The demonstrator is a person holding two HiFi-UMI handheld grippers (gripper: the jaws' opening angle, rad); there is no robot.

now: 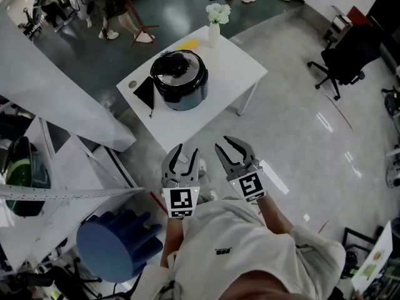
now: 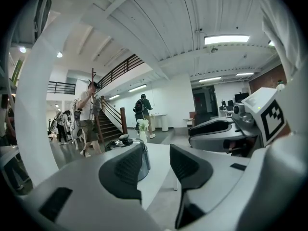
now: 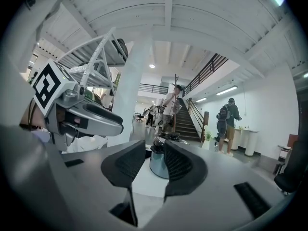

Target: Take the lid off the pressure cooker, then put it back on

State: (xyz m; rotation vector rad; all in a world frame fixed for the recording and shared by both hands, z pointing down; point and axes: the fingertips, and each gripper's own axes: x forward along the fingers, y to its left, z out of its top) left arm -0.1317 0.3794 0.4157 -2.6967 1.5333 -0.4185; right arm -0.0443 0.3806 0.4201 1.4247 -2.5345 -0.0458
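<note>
Approaching the table: this looks like the step in hand. Both tools are well short of the cooker, so the lid-off step is not yet begun.
Left gripper (image 1: 187, 149): jaws drawn together, only a slim slit between the pads, nothing in it.
Right gripper (image 1: 232, 146): likewise closed up and empty, just beside the left one.
Pressure cooker (image 1: 180, 80): straight ahead of both tools, well apart from their tips, upright on the table.
Lid (image 1: 176, 64): seated on the cooker, black handle on top.
Next move: likely calls for carrying the tools forward over the near table edge, spreading the jaws and lining them up on the lid handle.
Table (image 1: 234, 64): small, white and square. A vase of flowers (image 1: 215, 19) stands at its far corner beyond the cooker, and a flat black piece (image 1: 143, 92) lies left of the cooker.
Room: glossy grey floor (image 1: 294, 136) under the tools, an office chair (image 1: 340, 61) far off to the right, people standing beyond the table, and a staircase (image 2: 103, 121) behind them.
</note>
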